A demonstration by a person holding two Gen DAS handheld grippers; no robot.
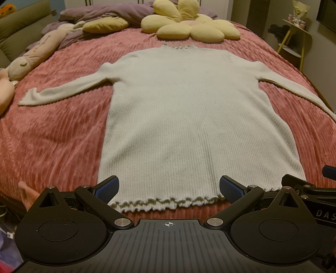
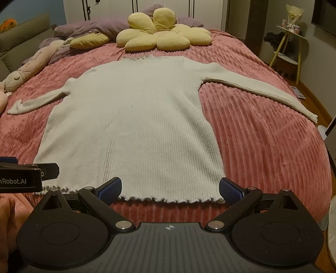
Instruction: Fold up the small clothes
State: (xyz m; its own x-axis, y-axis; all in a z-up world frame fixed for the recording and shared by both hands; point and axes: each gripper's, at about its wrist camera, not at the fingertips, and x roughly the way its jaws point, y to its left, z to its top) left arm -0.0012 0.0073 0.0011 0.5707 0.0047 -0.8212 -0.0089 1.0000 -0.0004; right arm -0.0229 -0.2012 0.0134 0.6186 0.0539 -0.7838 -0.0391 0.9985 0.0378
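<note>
From the left wrist camera, a cream ribbed long-sleeved sweater [image 1: 189, 117] lies flat and spread out on a pink ribbed bedspread [image 1: 52, 136], collar toward the far end of the bed and its frilled hem nearest the camera. Both sleeves stretch outward, the left one ending in a ruffled cuff on the bedspread, the right one running off toward the bed's edge. The left gripper [image 1: 169, 187] hovers over the hem with its jaws spread wide apart, its blue fingertips [image 1: 109, 184] over the fabric near the hem but holding nothing. At the right edge, part of the right gripper [image 1: 310, 187] shows beside it, too little to read its jaws here. Beyond the collar sits a yellow flower-shaped cushion [image 1: 189, 23], with a purple duvet [image 1: 100, 12] heaped behind it and a long pale plush toy [image 1: 35, 52] along the left side. A yellow-legged side table [image 1: 294, 37] stands off the bed at the right.

From the right wrist camera, the same sweater [image 2: 130, 117] sits slightly left of centre, its right sleeve reaching the bed's right edge. The right gripper [image 2: 170, 188] is likewise wide open above the hem, gripping nothing. The left gripper's black body [image 2: 27, 176] juts in at the left edge. The flower cushion [image 2: 161, 35] and side table [image 2: 289, 46] appear again.
</note>
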